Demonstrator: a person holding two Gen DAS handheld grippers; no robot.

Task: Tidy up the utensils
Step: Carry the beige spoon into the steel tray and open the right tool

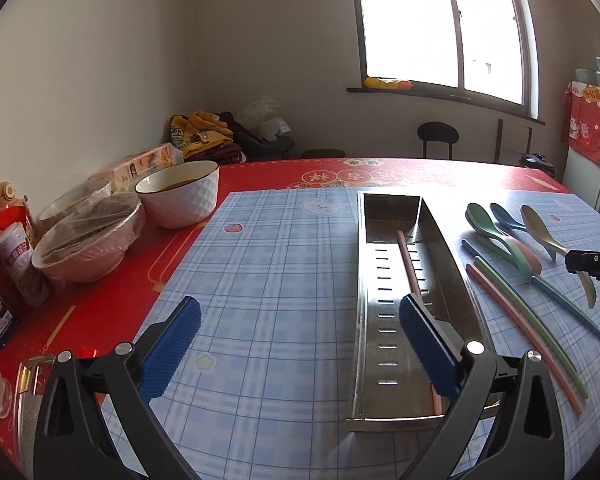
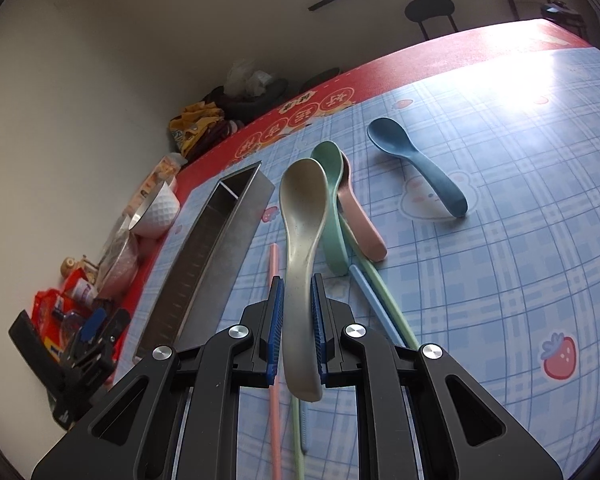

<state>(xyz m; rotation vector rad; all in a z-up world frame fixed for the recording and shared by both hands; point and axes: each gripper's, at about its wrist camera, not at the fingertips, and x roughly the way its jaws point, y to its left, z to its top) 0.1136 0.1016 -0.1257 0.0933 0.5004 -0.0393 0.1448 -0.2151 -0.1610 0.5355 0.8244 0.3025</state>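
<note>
Right claw (image 2: 296, 312) pinches a beige spoon (image 2: 302, 216) by its handle, bowl pointing to 12 o'clock, lifted off the worktop (image 2: 520, 240). Under it, at 6 o'clock, pink chopstick (image 2: 275, 320), green chopstick (image 2: 384, 296) and blue chopstick (image 2: 374, 300) lie on the plaid mat. Green spoon (image 2: 332, 196) and pink spoon (image 2: 360, 220) overlap just past the beige bowl; blue spoon (image 2: 416, 168) sits apart at 2 o'clock. Steel tray (image 2: 216, 248) runs along at 10 o'clock.

Left claw (image 1: 300, 344) spread wide, holding nothing, its right pad over the tray's near end. One pink chopstick (image 1: 408, 264) lies inside the tray. White bowl (image 1: 180, 196) and wrapped bowl (image 1: 88, 240) at 10 o'clock.
</note>
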